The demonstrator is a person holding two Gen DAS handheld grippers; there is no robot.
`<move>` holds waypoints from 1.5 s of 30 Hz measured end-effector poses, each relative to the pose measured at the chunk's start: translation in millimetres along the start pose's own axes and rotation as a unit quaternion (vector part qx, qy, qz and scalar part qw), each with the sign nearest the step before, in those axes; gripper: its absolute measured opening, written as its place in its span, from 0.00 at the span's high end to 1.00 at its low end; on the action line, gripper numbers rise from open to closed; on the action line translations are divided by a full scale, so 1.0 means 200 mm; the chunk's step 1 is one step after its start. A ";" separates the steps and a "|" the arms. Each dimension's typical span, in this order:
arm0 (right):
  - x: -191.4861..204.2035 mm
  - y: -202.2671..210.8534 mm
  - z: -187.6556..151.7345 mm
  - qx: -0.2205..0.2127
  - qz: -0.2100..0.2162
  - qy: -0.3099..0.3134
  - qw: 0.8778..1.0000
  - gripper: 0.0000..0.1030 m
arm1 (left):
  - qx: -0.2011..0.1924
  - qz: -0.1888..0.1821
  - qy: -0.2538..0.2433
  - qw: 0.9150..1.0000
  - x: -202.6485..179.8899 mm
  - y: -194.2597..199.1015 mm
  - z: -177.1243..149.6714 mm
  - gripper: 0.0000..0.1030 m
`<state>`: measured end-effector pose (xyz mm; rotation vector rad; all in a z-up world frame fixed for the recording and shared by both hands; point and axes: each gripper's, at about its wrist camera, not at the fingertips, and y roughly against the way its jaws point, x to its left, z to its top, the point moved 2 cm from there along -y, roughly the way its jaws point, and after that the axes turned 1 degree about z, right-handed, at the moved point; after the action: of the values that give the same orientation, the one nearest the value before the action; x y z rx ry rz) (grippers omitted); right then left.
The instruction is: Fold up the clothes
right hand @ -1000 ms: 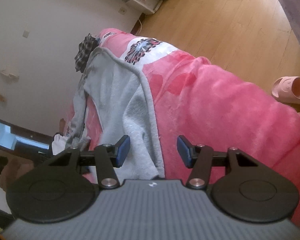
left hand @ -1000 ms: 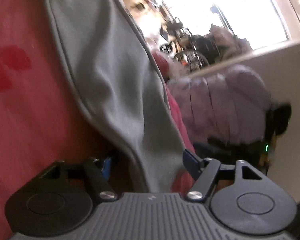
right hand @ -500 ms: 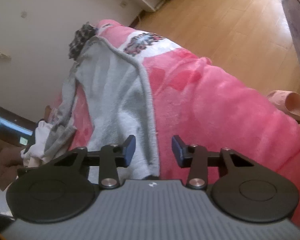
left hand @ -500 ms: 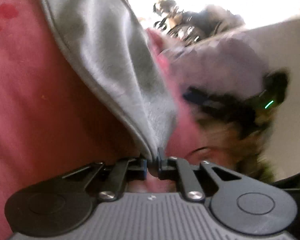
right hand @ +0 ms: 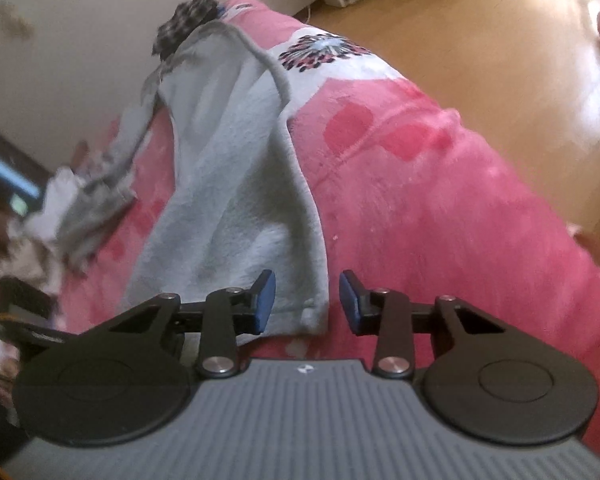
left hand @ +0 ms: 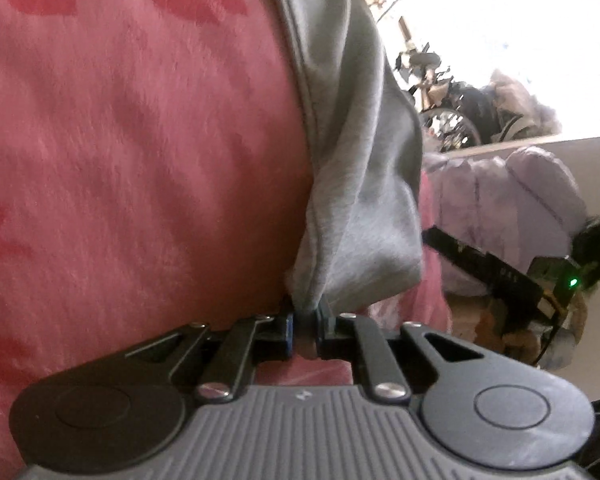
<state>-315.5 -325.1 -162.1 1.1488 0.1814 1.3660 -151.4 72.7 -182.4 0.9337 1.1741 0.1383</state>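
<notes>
**Soft grey fleece, one corner pinched, the other not yet caught**

You have a grey garment (right hand: 236, 184) lying along a pink plush blanket (right hand: 440, 216), its far end reaching a dark checked cloth (right hand: 188, 16) near the wall. It looks like a sweatshirt-weight knit: smooth on the outer face, fuzzy and paler on the inner face that the right view shows. Expect it to be light, limp and stretchy, with no stiffness to hold a shape, so it will sag and swing between your two grips. It should not slip much on the blanket's pile; dragging may bunch it.

Your left gripper (left hand: 305, 322) is clamped nearly shut on a bunched corner of the grey garment (left hand: 360, 184), with folds fanning up from the pads. The pinch is thin and near the edge, so I judge it could pull free under a sharp tug.

Your right gripper (right hand: 307, 306) has its jaws closing, partly apart, with the stitched hem corner lying between them; the pads are not yet pressing it. Take the hem there, where the doubled, seamed edge is thickest and gives the firmest bite.
</notes>
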 end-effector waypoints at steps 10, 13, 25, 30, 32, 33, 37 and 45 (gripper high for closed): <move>0.06 -0.06 -0.04 0.010 -0.050 0.080 0.995 0.94 | 0.019 0.027 -0.014 0.999 -0.07 -0.02 0.03 0.82; 0.07 0.00 -0.03 -0.005 -0.057 0.082 0.995 0.96 | 0.020 0.037 -0.039 0.998 -0.14 -0.04 0.05 0.86; -0.08 0.30 0.22 -0.054 -0.145 0.073 0.985 0.96 | 0.110 -0.027 -0.092 0.989 -0.40 -0.30 0.02 0.91; -0.11 0.25 0.27 -0.030 -0.182 0.110 0.977 0.96 | 0.146 -0.012 -0.101 0.984 -0.42 -0.36 0.00 0.92; -0.14 0.22 0.28 -0.017 -0.188 0.111 0.976 0.96 | 0.159 -0.009 -0.099 0.982 -0.42 -0.39 -0.01 0.92; -0.15 0.21 0.28 -0.013 -0.190 0.110 0.975 0.96 | 0.163 -0.004 -0.108 0.981 -0.42 -0.39 -0.03 0.92; -0.17 0.16 0.26 0.005 -0.200 0.114 0.973 0.96 | 0.194 0.010 -0.122 0.973 -0.41 -0.43 -0.10 1.00; -0.28 0.16 0.14 0.039 -0.269 0.107 0.957 0.90 | 0.197 -0.001 -0.129 0.972 -0.34 -0.33 -0.14 0.88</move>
<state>-332.6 -393.6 -153.6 0.9215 0.6606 0.9956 -228.5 8.8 -180.3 1.2581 0.9748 -0.2213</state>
